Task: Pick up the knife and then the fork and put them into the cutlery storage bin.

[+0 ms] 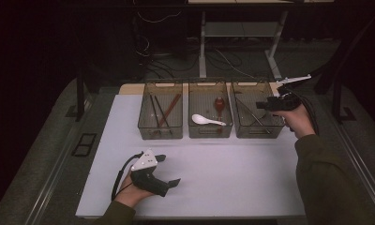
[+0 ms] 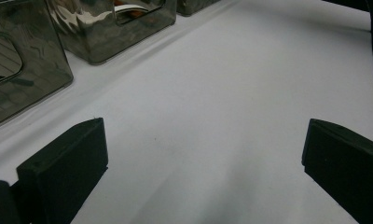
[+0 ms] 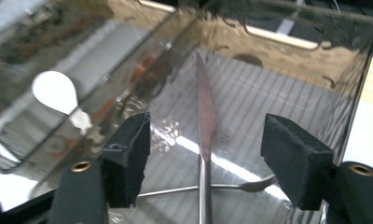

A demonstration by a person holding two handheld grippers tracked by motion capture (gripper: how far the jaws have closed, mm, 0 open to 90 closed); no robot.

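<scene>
Right gripper point(image 3: 205, 161) over right bin point(image 1: 258, 130), jaws apart, grasping nothing; knife point(image 3: 206, 116) lies free in bin between them. Drop-off step looks done. Next: lift clear of bin. Left gripper point(image 1: 169, 171) spread wide, idle on table point(image 1: 232, 173).

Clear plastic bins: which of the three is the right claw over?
The rightmost clear plastic bin, holding metal cutlery; the middle one holds a white spoon.

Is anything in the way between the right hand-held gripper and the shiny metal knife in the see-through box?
Nothing visible. The right hand-held gripper hangs open over the right-hand clear plastic box, and the silver metal knife lies on the box floor in line between its jaws, crossing another thin metal utensil.
</scene>
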